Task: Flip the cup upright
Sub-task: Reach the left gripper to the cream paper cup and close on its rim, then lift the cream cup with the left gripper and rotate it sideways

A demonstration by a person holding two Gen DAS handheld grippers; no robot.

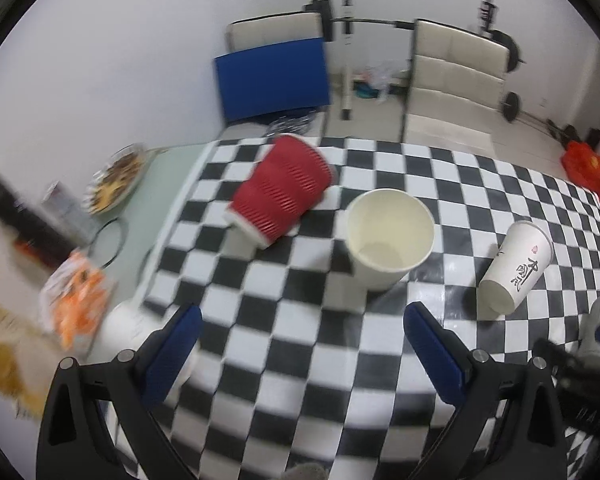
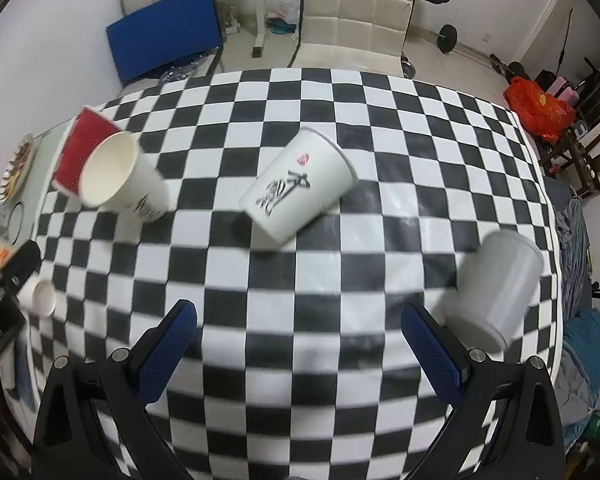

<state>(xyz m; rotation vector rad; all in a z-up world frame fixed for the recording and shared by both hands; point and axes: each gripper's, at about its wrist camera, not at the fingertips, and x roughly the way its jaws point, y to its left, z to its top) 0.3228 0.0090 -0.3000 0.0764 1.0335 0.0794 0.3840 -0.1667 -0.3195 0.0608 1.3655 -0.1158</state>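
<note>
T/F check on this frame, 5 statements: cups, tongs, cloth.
1. The red ribbed cup stands mouth up. False: it is mouth down, base on top.
2. The plain white cup is upright, its mouth open to the camera. True.
3. The left tongs grip a cup. False: their jaws are spread, with nothing between them.
4. The cup with black calligraphy is mouth down on the checkered cloth. True.
5. The right tongs are open and empty. True.
</note>
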